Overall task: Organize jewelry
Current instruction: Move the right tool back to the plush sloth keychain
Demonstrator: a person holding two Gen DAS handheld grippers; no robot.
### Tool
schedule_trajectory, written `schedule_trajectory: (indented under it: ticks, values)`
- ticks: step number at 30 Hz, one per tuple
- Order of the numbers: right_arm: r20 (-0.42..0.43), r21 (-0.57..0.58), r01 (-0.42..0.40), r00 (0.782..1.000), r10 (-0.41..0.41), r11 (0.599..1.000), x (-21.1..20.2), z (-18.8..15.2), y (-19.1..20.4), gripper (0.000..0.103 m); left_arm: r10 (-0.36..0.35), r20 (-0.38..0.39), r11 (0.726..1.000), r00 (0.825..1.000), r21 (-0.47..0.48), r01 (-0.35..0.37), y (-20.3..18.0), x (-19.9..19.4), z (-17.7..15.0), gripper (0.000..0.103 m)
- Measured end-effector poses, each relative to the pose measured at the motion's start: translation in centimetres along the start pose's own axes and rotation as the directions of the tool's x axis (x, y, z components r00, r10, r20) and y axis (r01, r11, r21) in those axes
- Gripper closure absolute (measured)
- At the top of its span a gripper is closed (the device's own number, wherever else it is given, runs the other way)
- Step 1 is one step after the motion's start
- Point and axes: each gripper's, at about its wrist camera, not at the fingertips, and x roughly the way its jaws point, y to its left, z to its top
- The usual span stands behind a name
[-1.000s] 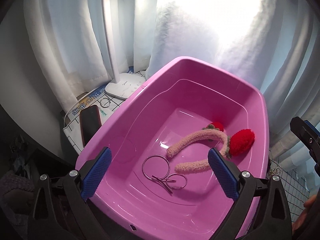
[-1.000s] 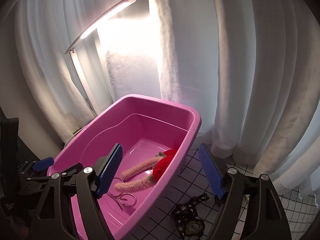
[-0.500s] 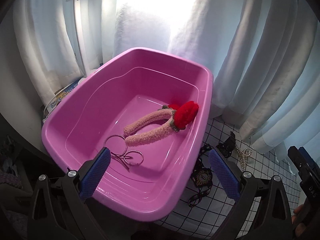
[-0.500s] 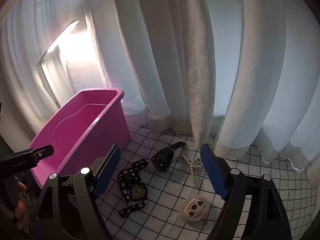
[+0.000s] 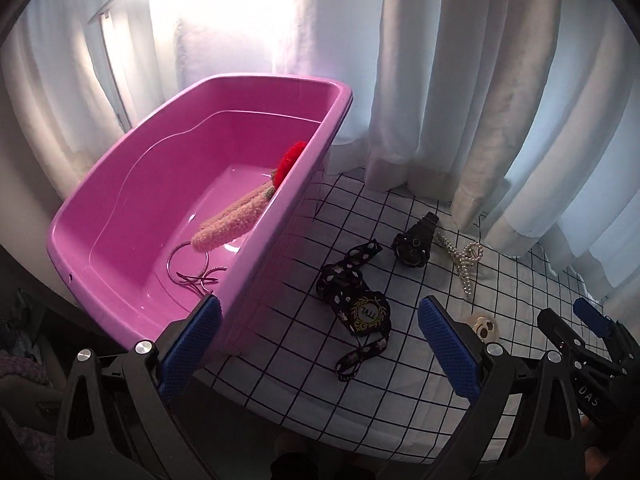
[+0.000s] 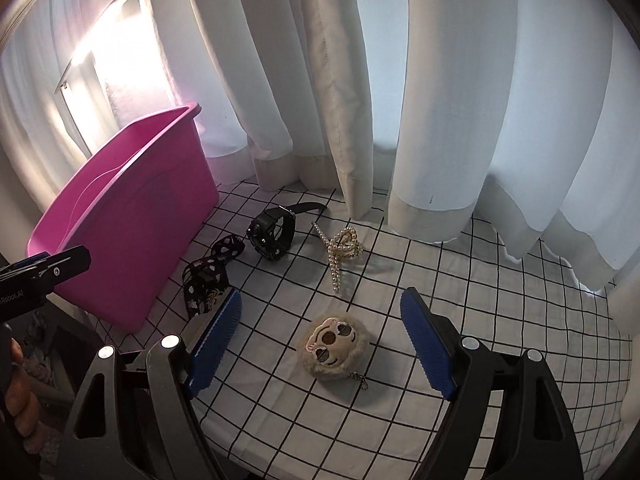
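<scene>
Above the checked cloth (image 6: 460, 280), the right gripper (image 6: 322, 342) gapes empty over the plush charm (image 6: 336, 346).

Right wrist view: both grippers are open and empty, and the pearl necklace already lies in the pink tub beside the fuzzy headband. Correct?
Not quite. The pearl necklace lies on the checked cloth, outside the pink tub, as the right wrist view shows. The right gripper and left gripper are open and empty.
</scene>
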Motion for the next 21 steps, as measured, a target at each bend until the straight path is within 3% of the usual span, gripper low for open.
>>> schedule_trajectory:
  ticks: [3,12,21]
  values:
    - [-0.026,0.003,-0.013,1.0,0.013,1.0,1.1,-0.9,-0.4,0.025,-0.048,-0.034,0.999,0.998,-0.024,0.047,-1.0,0.6,-0.6,0.006]
    - [-0.074,0.02,-0.049,0.996,0.05,0.999,4.2,-2.9,-1.6,0.025,-0.063,-0.089,0.997,0.994,0.031,0.066,-4.5,4.3,-2.6,0.006]
    - [-0.154,0.026,-0.022,0.988,0.025,0.999,8.7,-4.5,-1.8,0.025,-0.061,-0.137,0.996,0.989,0.059,0.07,-5.1,9.5,-4.0,0.006]
